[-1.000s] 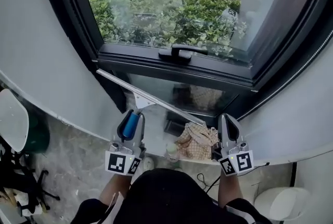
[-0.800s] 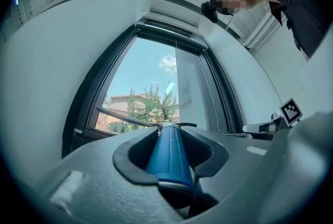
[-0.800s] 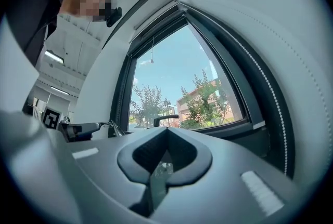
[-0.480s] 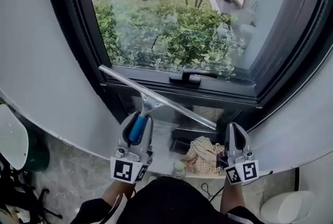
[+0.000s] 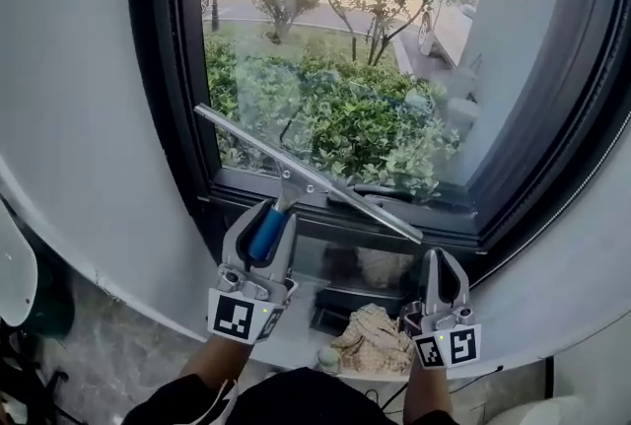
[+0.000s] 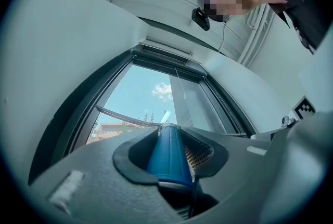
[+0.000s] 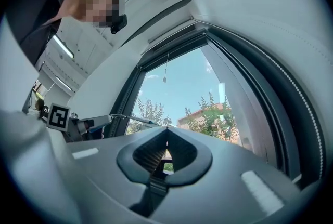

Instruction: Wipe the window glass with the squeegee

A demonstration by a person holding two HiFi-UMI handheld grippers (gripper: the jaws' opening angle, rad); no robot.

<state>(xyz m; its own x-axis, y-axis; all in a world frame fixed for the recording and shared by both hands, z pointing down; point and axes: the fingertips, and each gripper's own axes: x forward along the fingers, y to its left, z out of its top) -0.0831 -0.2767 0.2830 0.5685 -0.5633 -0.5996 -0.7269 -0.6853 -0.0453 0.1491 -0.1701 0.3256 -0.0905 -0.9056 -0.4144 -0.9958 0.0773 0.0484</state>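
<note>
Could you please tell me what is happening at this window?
A person is working at the window glass with a gripper in each hand. The left gripper is shut on the blue handle of the squeegee, whose blade slants across the lower part of the pane. The right gripper is shut and empty, held low beside a crumpled cloth.

Pale windowsill (image 5: 294, 329), crumpled checked cloth (image 5: 373, 339) on it, small round object (image 5: 327, 357) alongside

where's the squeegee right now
In the head view it is left of centre: the left gripper clamps the squeegee by its blue handle, its blade slanting across the bottom of the window glass.
</note>
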